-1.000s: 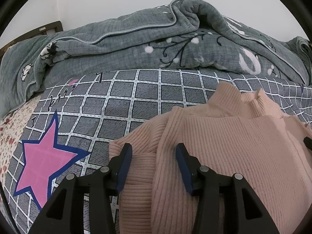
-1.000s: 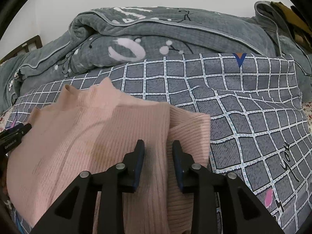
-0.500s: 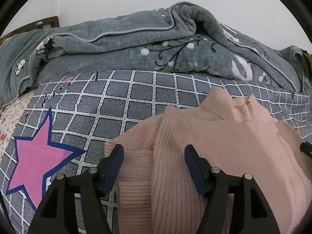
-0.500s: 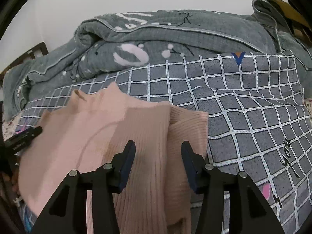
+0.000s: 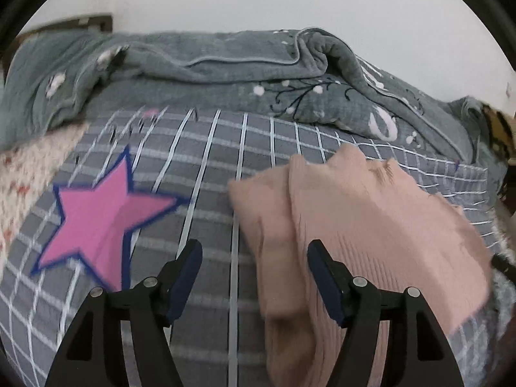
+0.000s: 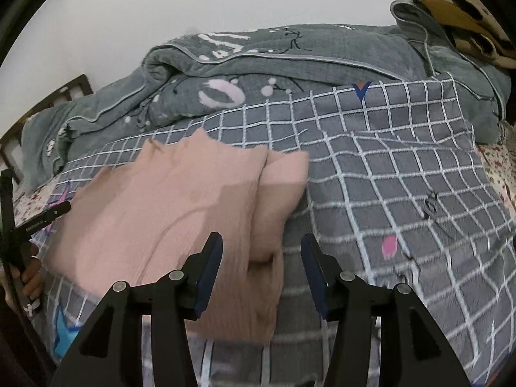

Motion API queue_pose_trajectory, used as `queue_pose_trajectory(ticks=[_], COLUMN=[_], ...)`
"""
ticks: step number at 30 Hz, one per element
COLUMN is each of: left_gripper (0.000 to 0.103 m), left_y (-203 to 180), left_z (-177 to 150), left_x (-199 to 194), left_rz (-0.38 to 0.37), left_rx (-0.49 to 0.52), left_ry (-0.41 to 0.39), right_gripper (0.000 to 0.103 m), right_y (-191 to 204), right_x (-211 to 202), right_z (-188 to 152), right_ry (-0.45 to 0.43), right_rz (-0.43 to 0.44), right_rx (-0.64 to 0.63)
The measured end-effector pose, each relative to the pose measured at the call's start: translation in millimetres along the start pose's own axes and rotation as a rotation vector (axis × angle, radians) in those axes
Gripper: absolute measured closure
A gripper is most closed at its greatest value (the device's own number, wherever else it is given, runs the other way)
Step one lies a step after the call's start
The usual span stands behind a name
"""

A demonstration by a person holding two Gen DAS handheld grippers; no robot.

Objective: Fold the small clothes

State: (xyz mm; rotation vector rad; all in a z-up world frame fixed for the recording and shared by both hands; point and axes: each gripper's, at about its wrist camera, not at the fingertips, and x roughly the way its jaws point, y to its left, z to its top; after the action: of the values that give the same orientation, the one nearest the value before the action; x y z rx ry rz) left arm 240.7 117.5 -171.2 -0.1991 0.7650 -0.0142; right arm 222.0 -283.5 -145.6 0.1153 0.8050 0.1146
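The pink sweater lies folded on the bed's checked cover, sleeves tucked in. The left tool is opening, pinching nothing. The right tool stands spread over the sweater's edge, gripping nothing.

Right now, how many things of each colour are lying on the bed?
Pink: 1, the ribbed sweater
Grey with white grid: 1, the checked blanket
Grey-green: 1, the rumpled quilt
Brown: 1, a cloth on the quilt's far end
Total: 4
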Motion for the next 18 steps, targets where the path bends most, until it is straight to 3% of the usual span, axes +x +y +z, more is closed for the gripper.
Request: queue_pose_trajectory(ticks=[9, 16, 18], left_gripper=[0.037, 0.039, 0.042], left_y=[12, 2, -2], left_z=[-45, -50, -49], left_x=[-28, -13, -8], left_rz=[-0.170, -0.219, -0.204], left_rx=[-0.058, -0.069, -0.057], left_ry=[0.069, 0.100, 0.102], right_gripper=[0.053, 0.053, 0.053], right_y=[0, -5, -4], right_x=[-11, -6, -3], right_z=[-39, -50, -50], right_ry=[0.034, 0.039, 0.042], right_rz=[0.072, 0.059, 0.057], right_rx=[0.077, 0.103, 0.098])
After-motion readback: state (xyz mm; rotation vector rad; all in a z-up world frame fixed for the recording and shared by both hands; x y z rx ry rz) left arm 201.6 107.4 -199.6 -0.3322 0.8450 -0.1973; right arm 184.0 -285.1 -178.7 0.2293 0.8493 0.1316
